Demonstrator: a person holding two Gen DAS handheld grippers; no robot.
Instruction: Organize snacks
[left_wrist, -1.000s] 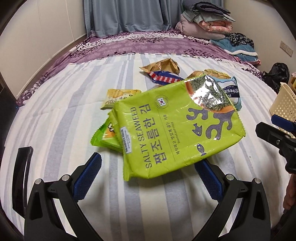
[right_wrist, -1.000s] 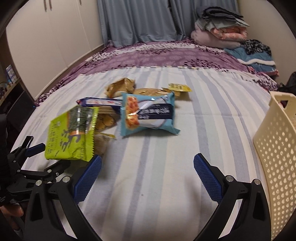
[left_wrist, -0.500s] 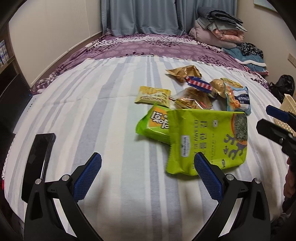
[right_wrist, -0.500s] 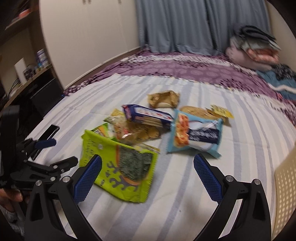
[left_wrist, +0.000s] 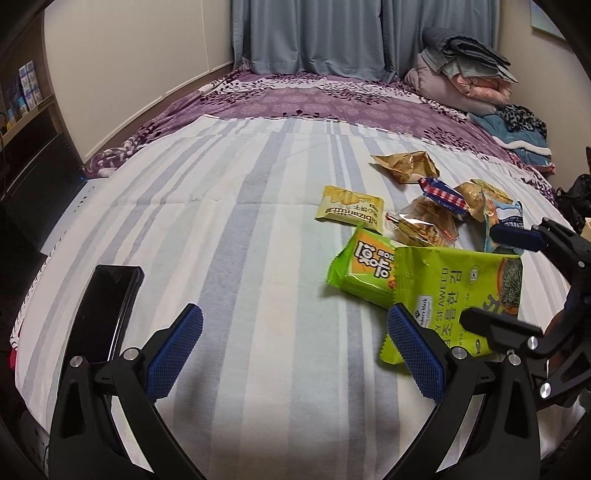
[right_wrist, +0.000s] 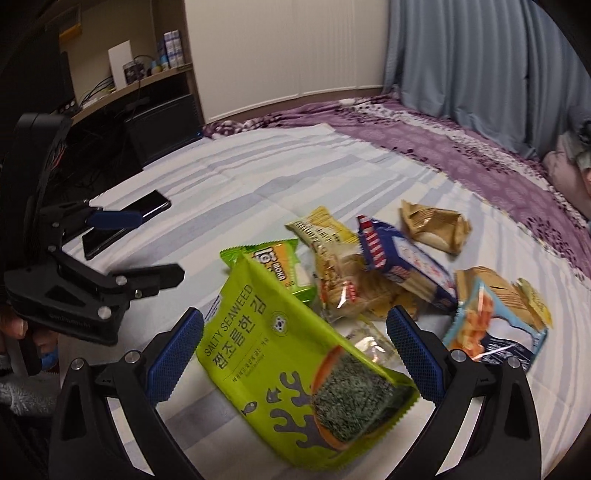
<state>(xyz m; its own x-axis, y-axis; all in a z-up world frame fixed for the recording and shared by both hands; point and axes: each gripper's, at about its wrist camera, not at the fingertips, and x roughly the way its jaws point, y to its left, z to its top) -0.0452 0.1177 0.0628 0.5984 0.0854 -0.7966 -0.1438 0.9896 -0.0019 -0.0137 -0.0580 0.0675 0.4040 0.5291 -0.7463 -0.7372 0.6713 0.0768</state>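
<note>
A lime-green "Salty Seaweed" pack (left_wrist: 458, 295) (right_wrist: 295, 350) lies flat on the striped bed sheet (left_wrist: 229, 229), at the near end of a snack pile. My right gripper (right_wrist: 295, 354) (left_wrist: 506, 280) is open, one finger on each side of this pack; contact is unclear. My left gripper (left_wrist: 295, 354) (right_wrist: 140, 247) is open and empty over bare sheet, left of the pack. The pile holds a small green pack (left_wrist: 364, 269), a yellow pack (left_wrist: 349, 210), a clear cracker bag (left_wrist: 424, 225), a blue checked pack (left_wrist: 443, 192), a tan pack (left_wrist: 406, 166) and a light-blue pack (right_wrist: 491, 328).
A black phone (left_wrist: 99, 310) (right_wrist: 125, 221) lies near the bed's left edge. A purple blanket (left_wrist: 332, 99) covers the far half, with folded bedding (left_wrist: 461, 81) at the back right. Shelves and a desk (right_wrist: 140, 85) stand beyond the left edge.
My left gripper has pulled back and left, away from the seaweed pack. My right gripper has swung left and closed in on that pack. The cream basket is out of view.
</note>
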